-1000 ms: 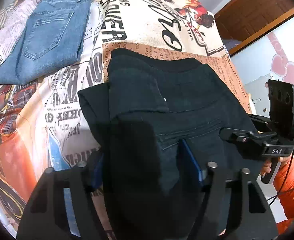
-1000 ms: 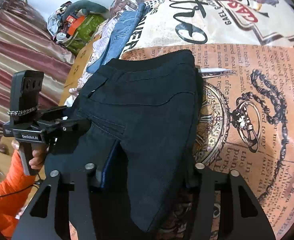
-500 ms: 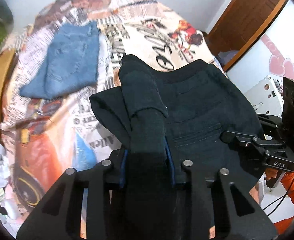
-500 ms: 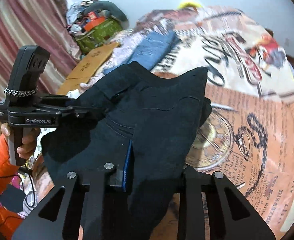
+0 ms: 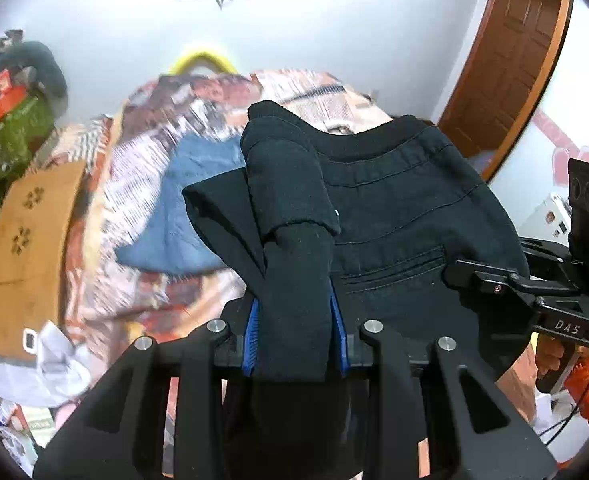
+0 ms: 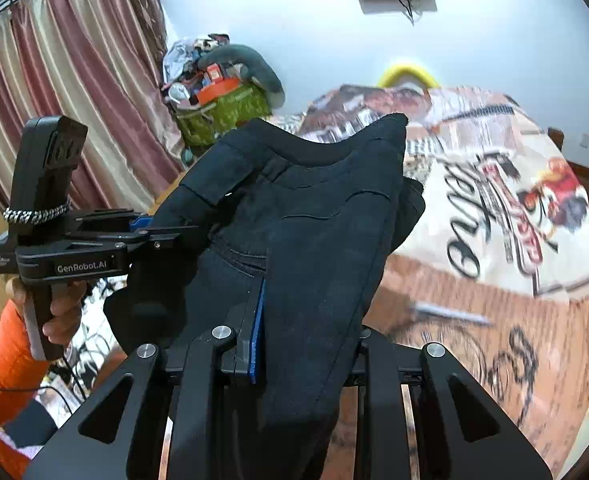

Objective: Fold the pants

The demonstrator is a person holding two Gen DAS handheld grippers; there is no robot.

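Black pants point(image 5: 394, 208) point(image 6: 318, 216) hang lifted off the bed, stretched between both grippers. My left gripper point(image 5: 296, 332) is shut on a bunched fold of the black cloth, its blue pads point(image 5: 251, 328) pressing each side. My right gripper point(image 6: 306, 332) is shut on the other side of the pants, one blue pad point(image 6: 257, 332) showing beside the cloth, the other hidden. Each gripper appears in the other's view: the right gripper body point(image 5: 550, 292) at right, the left gripper body point(image 6: 74, 248) at left, gripped by a hand point(image 6: 58, 312).
Folded blue jeans point(image 5: 190, 208) lie on the printed bedspread point(image 6: 494, 208) behind the black pants. A wooden headboard point(image 5: 26, 240) and crumpled paper sit at left. A green bag of clutter point(image 6: 222, 108), curtains point(image 6: 54, 80) and a brown door point(image 5: 506, 52) surround the bed.
Both grippers closed on the black pants and rose, lifting them off the bed. Both cameras tilted up, so the wall, door and curtains came into view.
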